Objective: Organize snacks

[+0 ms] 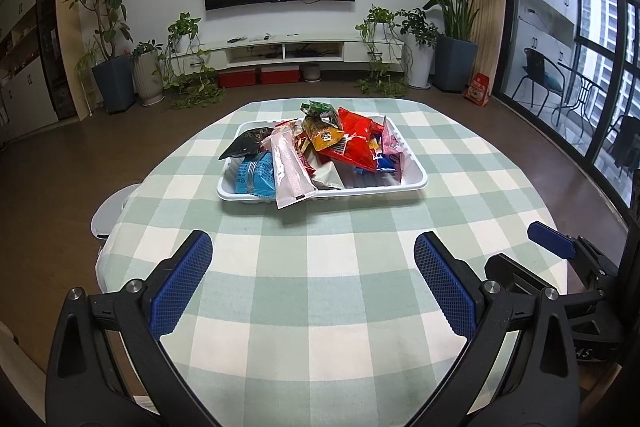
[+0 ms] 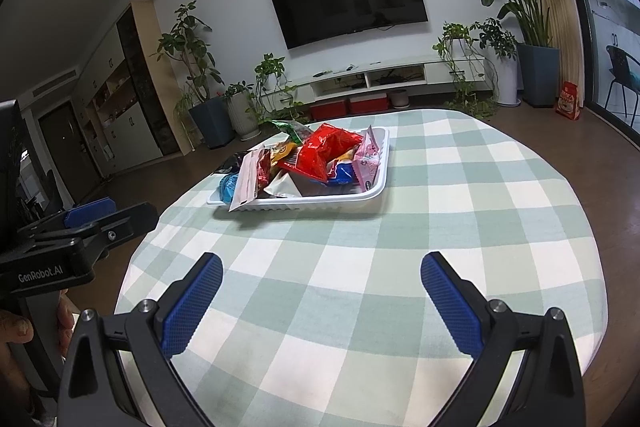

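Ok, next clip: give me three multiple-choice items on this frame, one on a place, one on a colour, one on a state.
1. Where do the snack packets lie?
A. Piled in the white tray
B. Spread across the tablecloth
C. On the floor

2. What colour is the large crinkled bag on top of the pile?
A. Blue
B. Red
C. Black

3. How do the left tongs and right tongs stand?
A. Both shut on packets
B. Left shut, right open
C. Both open and empty

Answers: 1 A, every packet sits in the tray, one pink packet overhanging its near rim. 2 B, the bag is bright red. 3 C, only checked cloth shows between each pair of blue pads.
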The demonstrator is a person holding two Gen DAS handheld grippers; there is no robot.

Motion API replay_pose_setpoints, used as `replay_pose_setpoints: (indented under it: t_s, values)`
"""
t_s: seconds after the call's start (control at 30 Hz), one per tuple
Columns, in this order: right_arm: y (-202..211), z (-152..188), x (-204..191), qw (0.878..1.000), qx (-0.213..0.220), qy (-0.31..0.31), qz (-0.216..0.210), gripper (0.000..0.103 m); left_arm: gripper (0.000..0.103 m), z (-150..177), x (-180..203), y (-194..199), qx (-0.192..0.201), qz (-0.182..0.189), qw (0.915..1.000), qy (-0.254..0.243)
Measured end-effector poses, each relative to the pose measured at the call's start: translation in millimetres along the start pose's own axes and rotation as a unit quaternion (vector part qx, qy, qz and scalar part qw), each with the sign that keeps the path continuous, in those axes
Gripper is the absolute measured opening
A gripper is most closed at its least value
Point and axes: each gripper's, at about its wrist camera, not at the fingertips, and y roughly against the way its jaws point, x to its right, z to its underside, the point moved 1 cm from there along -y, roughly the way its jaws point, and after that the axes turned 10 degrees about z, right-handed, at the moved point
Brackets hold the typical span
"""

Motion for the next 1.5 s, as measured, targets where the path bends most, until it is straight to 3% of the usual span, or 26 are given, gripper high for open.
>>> replay_pose_setpoints:
  t_s: [0.77,1.07,1.33,1.5]
  values:
    - [0.7,0.4,-1.9,1.0,0.001,0.006,0.0,0.102,0.102,11.5,-0.3,2.8,0.009,-0.01,0.9997,-0.021]
    - [0.8,0.5,-2.6,1.0,0.0,0.006,-0.001,0.102,0.102,16.4,4.9,-5.4,0.005,-0.052,0.9977,-0.043]
    - [1.3,0.7,-3.1,1.0,0.001,0.006,0.001,0.102,0.102,23.8,3.7,-12.1,-0.006,-0.021,0.9994,-0.027]
    - [0.6,0.8,-3.5,1.0,0.0,0.005,0.001,0.102,0.102,28.6,2.0,-15.0,-0.026,-0.021,0.9993,-0.017]
